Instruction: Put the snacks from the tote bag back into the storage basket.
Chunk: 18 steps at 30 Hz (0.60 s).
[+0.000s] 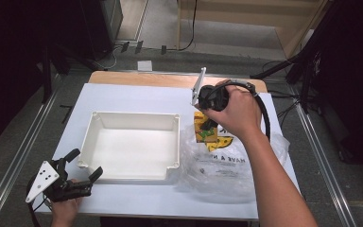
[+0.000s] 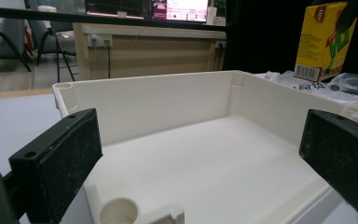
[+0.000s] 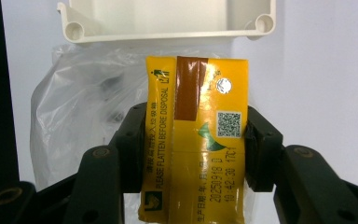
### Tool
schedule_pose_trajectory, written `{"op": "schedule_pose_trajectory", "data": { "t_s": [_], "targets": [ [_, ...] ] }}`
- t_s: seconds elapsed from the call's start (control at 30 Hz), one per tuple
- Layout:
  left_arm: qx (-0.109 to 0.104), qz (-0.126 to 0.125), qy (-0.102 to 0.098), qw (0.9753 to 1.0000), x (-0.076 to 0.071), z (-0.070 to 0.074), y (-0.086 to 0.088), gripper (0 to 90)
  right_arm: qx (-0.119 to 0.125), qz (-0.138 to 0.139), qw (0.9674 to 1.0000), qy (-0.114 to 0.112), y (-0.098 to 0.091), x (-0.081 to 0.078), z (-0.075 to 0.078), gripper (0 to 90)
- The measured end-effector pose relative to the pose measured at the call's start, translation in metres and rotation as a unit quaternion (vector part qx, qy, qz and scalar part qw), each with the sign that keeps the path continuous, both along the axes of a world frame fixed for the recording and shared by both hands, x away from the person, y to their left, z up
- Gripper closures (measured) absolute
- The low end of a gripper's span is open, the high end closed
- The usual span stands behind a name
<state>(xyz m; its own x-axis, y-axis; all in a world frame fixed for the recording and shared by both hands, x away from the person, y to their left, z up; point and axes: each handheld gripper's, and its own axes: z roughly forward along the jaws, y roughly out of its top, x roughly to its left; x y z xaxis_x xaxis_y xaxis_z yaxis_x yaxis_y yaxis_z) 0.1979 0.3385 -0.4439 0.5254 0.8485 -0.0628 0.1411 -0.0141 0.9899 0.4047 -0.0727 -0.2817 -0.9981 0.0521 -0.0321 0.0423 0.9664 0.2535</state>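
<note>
My right gripper point(image 3: 193, 154) pinches the yellow drink carton point(image 3: 196, 140) by its two long sides above the clear plastic bag point(image 1: 227, 165), just right of the empty white plastic box point(image 1: 131, 163), where my left gripper point(image 1: 82, 165) waits spread.

The carton point(image 3: 198, 140) is a yellow drink box with a brown strip, a QR code and green print, clamped at both sides in the right claw point(image 3: 196, 144). It hangs above a crumpled clear bag point(image 1: 227, 165), just right of the white tray point(image 1: 132, 163).
</note>
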Motion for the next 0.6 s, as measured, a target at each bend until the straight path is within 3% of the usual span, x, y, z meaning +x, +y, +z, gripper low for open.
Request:
{"op": "schedule_pose_trajectory", "data": {
  "t_s": [0.6],
  "targets": [
    [-0.001,0.000,0.000,1.0000,0.000,0.000,0.000,0.0,0.010,0.008,0.9999,-0.004,0.020,0.001,0.010,53.0]
  ]
}}
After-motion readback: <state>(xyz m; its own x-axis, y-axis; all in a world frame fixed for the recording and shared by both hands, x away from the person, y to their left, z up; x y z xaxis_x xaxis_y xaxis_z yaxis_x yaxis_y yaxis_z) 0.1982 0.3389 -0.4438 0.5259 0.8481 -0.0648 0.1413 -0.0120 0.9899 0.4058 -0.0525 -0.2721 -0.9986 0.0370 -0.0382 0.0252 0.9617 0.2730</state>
